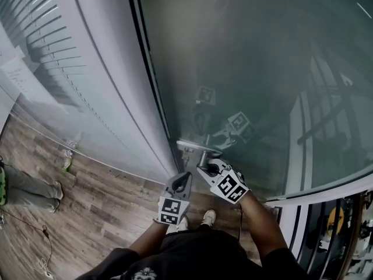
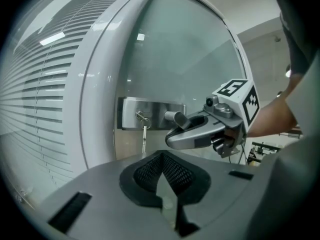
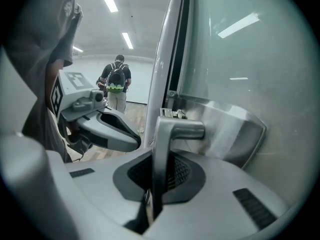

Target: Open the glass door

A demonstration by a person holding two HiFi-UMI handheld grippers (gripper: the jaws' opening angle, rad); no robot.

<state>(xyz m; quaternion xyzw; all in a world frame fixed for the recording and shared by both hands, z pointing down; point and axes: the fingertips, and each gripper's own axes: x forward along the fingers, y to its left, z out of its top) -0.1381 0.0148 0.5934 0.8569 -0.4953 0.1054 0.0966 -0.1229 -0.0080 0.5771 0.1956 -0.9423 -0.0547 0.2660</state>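
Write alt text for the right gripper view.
The right gripper is shut on the upright handle, by the lock plate of the glass door. The left gripper hangs at left, jaws together and empty; a person with a backpack stands far off.

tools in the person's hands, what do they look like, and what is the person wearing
Both the left tool and the right tool are smooth grey shells with rounded jaws lined with black mesh pads. Each carries a white cube printed with black square markers. The person wears a dark top and pale shoes.
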